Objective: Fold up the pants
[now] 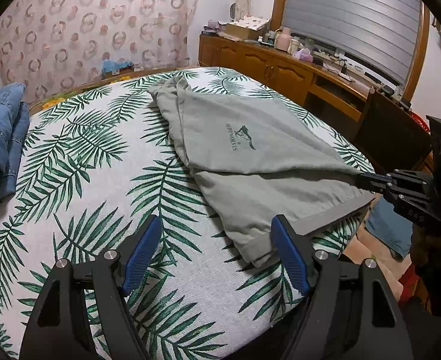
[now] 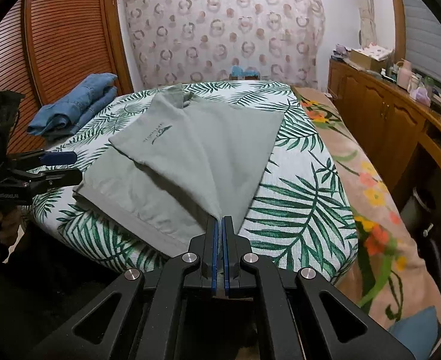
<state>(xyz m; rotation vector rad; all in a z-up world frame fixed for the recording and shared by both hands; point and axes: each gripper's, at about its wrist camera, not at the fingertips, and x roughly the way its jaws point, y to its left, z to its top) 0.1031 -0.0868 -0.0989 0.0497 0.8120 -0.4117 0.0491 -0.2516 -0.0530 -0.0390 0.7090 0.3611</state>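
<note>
Pants (image 2: 196, 150): grey-green, printed logo on the upper layer, lying on the leaf-print cover (image 2: 304, 204) at the near end of the bed, hem band along the near edge. Listing left to right as I see it from the right wrist camera. Jeans (image 2: 76, 105): folded blue stack, far left of the cover, well apart from the pants; not part of my step. Left gripper (image 2: 61, 168): jaws wide apart, nothing between them, just beside the pants' left edge near the hem; I judge it free to pin or take that corner. Right gripper (image 2: 219, 222): jaws closed tight on a pinch of the top layer, which rises from the bed in a taut ridge toward the pads. Cabinet (image 2: 385, 114): wooden, along the right wall, cluttered top, clear of the work. Step in hand, by my reading: carrying the pinched layer across to make a fold. To do it well I would keep the pinch firm, lift only enough to clear the lower layer, lay the edge down parallel to the hem band, and use the left gripper to hold the lower layer flat so it does not drag or bunch. Risk: the fold landing skewed.
</note>
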